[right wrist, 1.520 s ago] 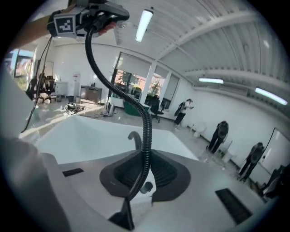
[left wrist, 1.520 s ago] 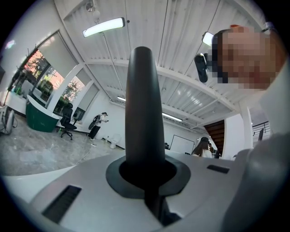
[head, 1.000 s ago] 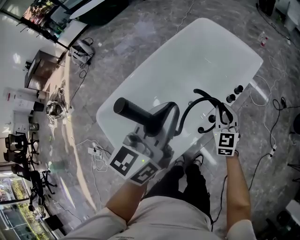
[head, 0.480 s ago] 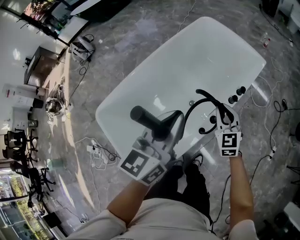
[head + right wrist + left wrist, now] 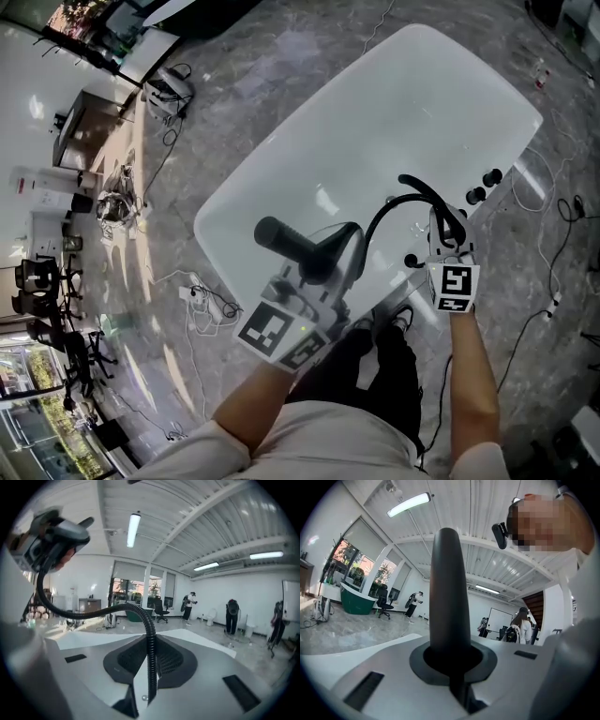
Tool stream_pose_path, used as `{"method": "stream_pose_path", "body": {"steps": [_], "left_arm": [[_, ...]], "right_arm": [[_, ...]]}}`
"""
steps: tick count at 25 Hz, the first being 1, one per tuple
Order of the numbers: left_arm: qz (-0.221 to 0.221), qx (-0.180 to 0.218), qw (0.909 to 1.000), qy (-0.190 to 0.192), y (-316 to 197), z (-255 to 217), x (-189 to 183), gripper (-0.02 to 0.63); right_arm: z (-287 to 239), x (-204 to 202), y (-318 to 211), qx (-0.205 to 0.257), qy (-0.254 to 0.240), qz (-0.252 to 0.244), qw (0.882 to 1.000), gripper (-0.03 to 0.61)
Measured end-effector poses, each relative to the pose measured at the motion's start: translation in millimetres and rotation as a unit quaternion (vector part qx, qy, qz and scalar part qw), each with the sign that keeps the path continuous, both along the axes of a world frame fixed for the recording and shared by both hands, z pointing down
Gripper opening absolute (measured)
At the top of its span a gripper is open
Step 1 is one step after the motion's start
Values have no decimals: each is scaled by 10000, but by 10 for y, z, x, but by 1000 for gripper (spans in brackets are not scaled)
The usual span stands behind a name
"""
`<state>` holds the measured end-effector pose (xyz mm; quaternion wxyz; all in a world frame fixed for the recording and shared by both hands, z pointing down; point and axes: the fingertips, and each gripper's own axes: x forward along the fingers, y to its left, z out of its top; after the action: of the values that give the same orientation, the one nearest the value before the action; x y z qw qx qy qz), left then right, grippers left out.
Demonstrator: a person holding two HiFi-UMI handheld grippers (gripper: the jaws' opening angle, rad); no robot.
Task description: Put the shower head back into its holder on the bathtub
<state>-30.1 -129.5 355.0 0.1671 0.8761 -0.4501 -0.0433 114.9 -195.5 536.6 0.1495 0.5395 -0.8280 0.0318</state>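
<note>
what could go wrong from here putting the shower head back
The hose arches between both grippers, so it may tug the shower head askew in the left gripper. The right gripper pinches only the thin hose, which might slip. The head's long end could knock the bathtub.

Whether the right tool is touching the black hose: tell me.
Touching. In the right gripper view the hose runs down between the jaws of the right tool, and both pads press against it with no gap.
</note>
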Motion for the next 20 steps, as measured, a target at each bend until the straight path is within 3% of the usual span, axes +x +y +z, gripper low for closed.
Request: {"method": "stream_pose_path", "body": {"steps": [3,7,13,20], "left_arm": [[-1,-10,10000,27,21,31,-19,14],[80,-106,9999,66,47,102,-11,14],[131,-21,9999,-10,-42,-8,83,14],[141,296,9995,-11,-55,-429,47,14]], "right_arm": [[97,165,227,-552,-607,-121,9966,66],[437,310,693,-1283,-710,-242,9889,66],[747,503,1021,-1962,-451,-308,9790,66],[1261,374,1548,-2853,35,-793,9551,66]]}}
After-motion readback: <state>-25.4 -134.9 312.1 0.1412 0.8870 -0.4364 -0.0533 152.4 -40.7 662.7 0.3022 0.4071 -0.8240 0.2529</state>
